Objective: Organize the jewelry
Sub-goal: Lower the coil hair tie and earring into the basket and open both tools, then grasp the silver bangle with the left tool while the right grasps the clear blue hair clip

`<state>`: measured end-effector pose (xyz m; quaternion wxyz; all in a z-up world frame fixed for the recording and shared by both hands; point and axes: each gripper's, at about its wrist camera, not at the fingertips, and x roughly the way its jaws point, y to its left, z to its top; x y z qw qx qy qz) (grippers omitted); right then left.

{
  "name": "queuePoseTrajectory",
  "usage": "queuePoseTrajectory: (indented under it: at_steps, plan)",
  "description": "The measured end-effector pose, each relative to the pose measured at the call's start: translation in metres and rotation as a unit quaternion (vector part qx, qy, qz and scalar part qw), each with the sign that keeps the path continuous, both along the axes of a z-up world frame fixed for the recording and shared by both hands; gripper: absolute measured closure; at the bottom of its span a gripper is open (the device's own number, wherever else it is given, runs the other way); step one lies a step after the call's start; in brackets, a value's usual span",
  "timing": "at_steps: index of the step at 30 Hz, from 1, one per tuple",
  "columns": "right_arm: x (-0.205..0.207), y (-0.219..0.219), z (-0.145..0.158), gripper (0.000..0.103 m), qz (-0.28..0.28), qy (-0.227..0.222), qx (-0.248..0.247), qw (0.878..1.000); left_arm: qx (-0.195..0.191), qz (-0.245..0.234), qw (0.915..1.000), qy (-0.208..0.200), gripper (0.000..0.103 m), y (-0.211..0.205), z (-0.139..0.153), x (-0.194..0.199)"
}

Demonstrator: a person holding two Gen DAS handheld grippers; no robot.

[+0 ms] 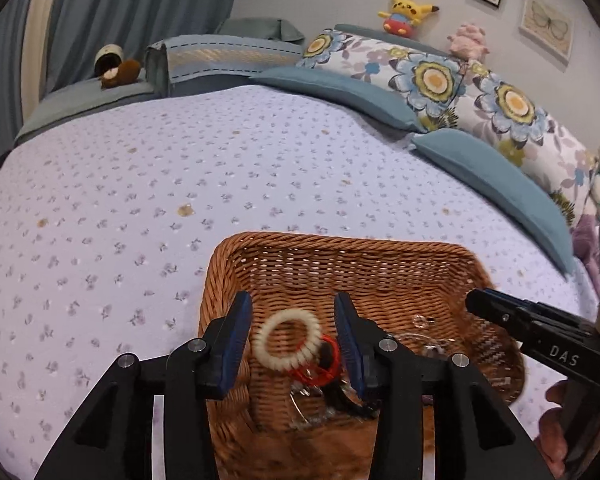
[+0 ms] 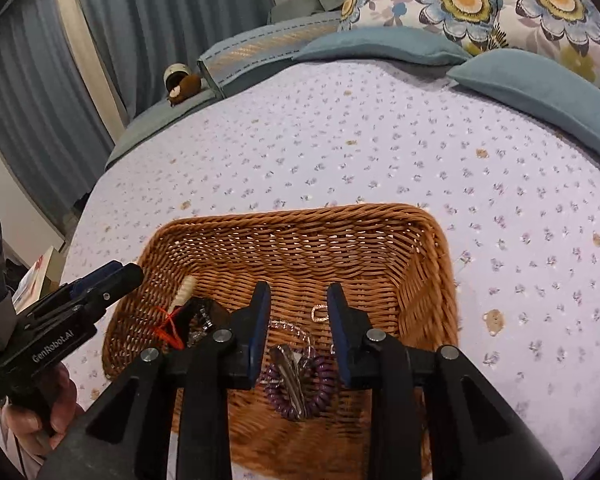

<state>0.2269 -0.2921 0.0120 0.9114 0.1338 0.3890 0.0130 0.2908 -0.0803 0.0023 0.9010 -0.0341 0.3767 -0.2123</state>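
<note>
Basket: on bed, long axis across the right view; bare sheet beyond all rims.
Left tool: released, above cream ring, which lies in basket beside red cord.
Right tool: released, over purple coil; clip lengthwise across it.

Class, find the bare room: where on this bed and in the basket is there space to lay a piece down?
Free: the bedspread left of the wicker basket and beyond it, up to the blue pillows; also the basket's far half. Crowded: its near end, with the cream hair tie, red cord and purple coil.
</note>
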Motion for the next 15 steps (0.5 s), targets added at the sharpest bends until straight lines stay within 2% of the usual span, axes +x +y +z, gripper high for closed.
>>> queuePoseTrajectory:
  at_steps: [3,9,15]
  plan:
    - [-0.016,0.003,0.008,0.071,0.007,-0.01,0.0,1.0,-0.009,-0.003,0.9999,-0.005,0.059,0.01,0.011,-0.014]
    - [-0.075,0.017,0.018,0.07,0.03,-0.026,0.0,0.999,-0.017,-0.012,0.9997,-0.012,0.059,0.038,0.027,-0.062]
    - [-0.131,0.034,0.011,0.07,0.062,-0.022,-0.001,0.998,-0.005,-0.021,0.9998,-0.001,0.059,0.059,0.025,-0.116]
